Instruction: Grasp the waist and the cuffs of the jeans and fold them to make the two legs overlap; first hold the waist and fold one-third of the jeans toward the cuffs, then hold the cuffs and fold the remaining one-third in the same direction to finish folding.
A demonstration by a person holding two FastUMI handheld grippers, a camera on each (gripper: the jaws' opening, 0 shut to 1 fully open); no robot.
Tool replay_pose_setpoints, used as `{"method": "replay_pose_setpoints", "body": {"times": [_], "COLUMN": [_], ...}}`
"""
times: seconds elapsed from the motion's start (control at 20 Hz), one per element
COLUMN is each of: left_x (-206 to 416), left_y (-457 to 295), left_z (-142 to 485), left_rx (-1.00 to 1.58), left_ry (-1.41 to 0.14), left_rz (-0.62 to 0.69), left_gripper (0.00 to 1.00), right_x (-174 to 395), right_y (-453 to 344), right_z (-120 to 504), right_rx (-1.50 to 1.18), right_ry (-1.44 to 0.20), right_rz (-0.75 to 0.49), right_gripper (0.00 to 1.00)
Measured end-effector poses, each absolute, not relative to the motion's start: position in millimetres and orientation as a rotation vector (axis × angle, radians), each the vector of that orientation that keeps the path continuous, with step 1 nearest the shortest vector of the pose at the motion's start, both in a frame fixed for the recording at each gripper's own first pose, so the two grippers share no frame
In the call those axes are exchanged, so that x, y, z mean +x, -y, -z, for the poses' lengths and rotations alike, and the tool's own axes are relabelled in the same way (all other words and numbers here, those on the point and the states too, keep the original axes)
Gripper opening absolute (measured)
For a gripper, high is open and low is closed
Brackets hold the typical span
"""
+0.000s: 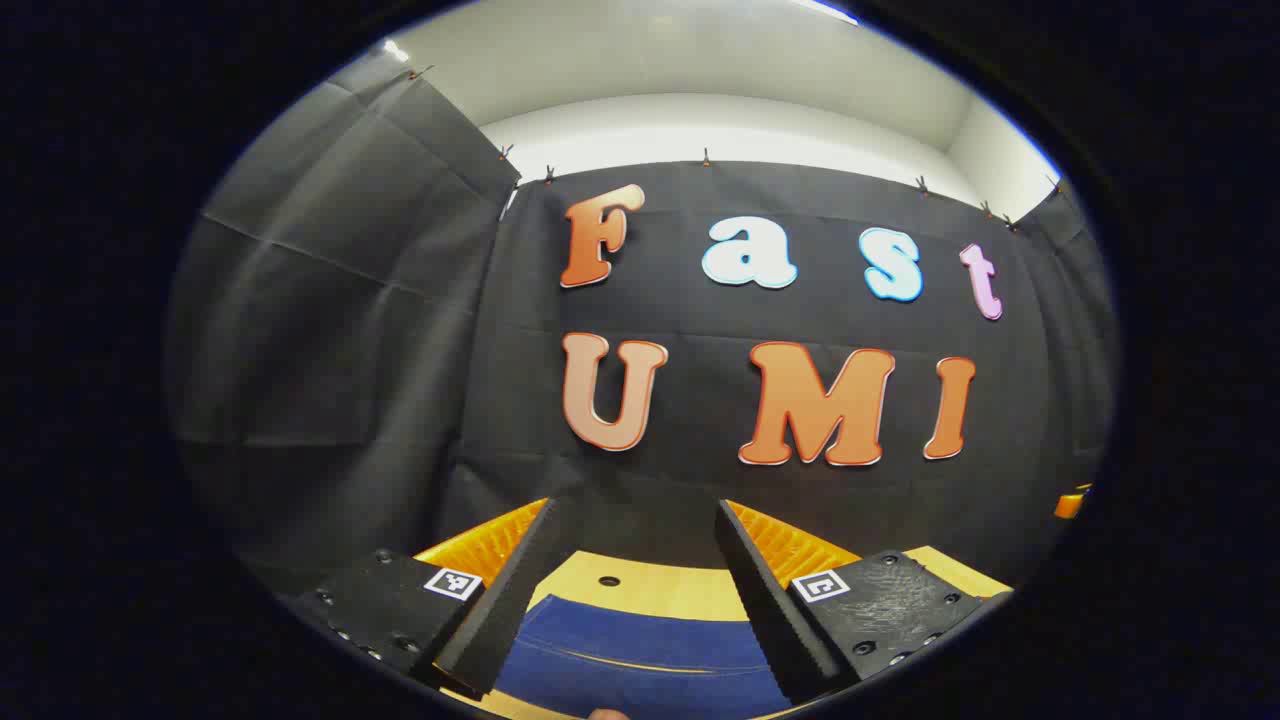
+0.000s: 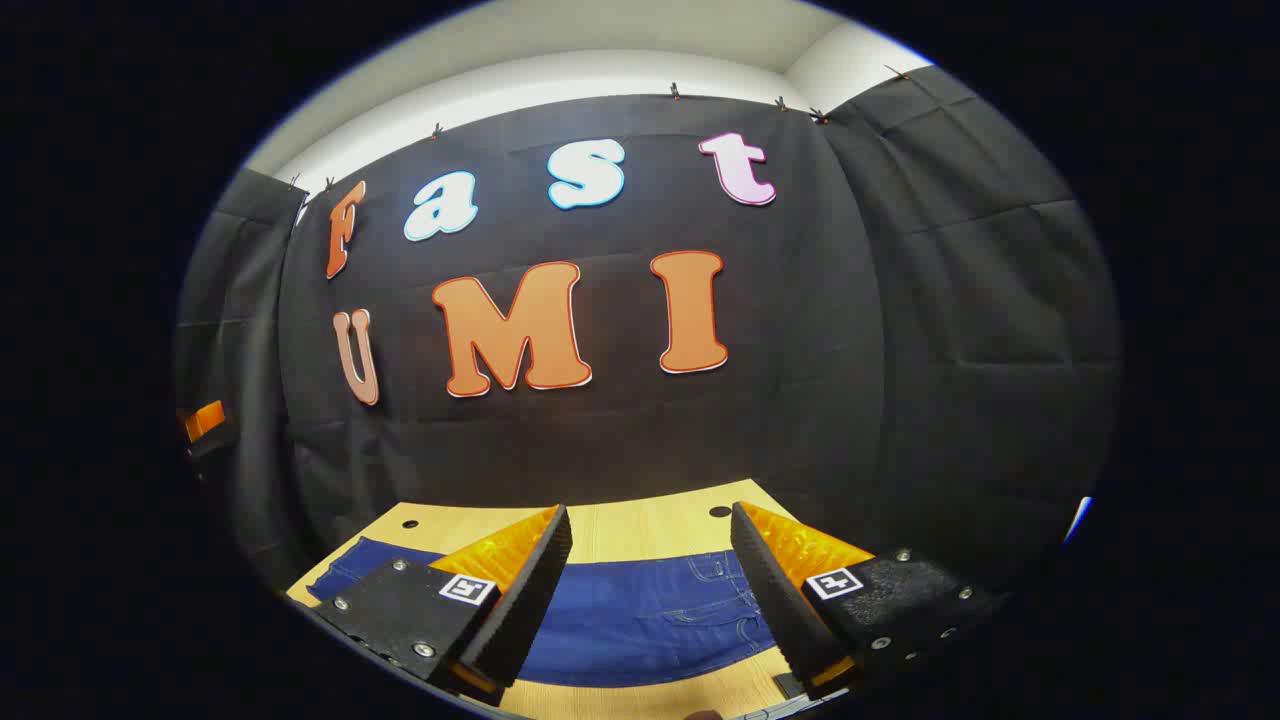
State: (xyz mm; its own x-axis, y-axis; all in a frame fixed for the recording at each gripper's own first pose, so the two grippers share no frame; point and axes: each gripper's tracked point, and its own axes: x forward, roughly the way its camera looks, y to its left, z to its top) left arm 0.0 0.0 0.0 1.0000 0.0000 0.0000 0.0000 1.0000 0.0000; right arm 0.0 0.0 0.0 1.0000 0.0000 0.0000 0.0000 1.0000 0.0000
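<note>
jeans: blue denim lying flat on the counter, spread crosswise below both tools; in the right gripper view a stitched pocket and seams show toward the right part of the cloth, and the cloth's left end reaches near the counter's left edge.
jeans in the left gripper view: a plain blue stretch with one curved seam line, seen between the fingers at the bottom.
counter: light wood top, with small dark round holes near its far edge; a bare strip of wood lies between the denim and the black cloth wall.
left tool: released, its two fingers spread wide apart with nothing between them; held above the denim, apart from it, aimed at the back wall.
right tool: also released, fingers well apart and holding nothing; it hangs over the denim without touching it.
other tool seen afar: an orange and black piece shows at the far left edge of the right gripper view; too small to tell how its jaws stand.
booth wall: black cloth clipped along its top edge, pale wall and ceiling above.
</note>
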Motion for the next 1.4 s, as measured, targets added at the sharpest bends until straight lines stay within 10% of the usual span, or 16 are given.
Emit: {"method": "replay_pose_setpoints", "body": {"times": [1.4], "left_x": [33.8], "left_y": [-0.1], "left_z": [20.2], "left_rx": [0.156], "left_ry": [-0.044], "left_rz": [0.079], "left_gripper": [0.94], "right_x": [30.9], "right_y": [-35.0], "right_z": [9.1], "right_rx": [-0.035], "right_ry": [-0.021], "right_rz": [-0.021], "right_gripper": [1.0]}}
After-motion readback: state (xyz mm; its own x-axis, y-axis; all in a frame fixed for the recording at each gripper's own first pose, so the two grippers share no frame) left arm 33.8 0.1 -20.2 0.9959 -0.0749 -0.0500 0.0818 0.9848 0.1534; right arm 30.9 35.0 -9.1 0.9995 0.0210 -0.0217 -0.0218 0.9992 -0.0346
